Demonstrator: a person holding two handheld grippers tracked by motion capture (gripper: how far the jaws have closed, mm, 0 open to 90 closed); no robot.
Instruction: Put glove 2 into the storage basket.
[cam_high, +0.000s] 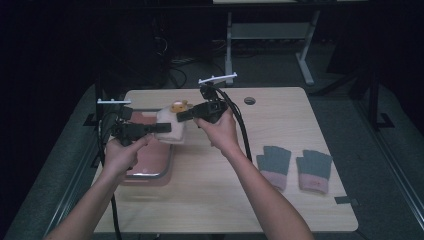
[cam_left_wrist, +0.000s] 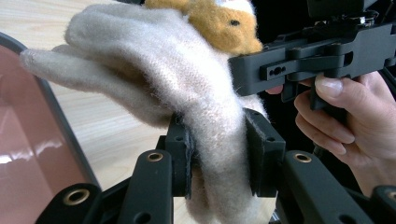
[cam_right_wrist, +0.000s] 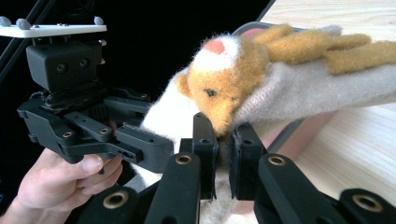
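Now left tool (cam_left_wrist: 217, 154) and right tool (cam_right_wrist: 223, 154) both clamp cream glove (cam_high: 169, 126) above tray (cam_high: 150, 167).

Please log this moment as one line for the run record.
left gripper: shut on fuzzy cream glove with orange animal face | right gripper: shut on same glove | glove held above pink tray | grey-pink gloves: on table

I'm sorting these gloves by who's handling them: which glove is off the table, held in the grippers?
The cream glove with the orange animal face, clamped by both the left gripper and right gripper; the two grey gloves lie flat.
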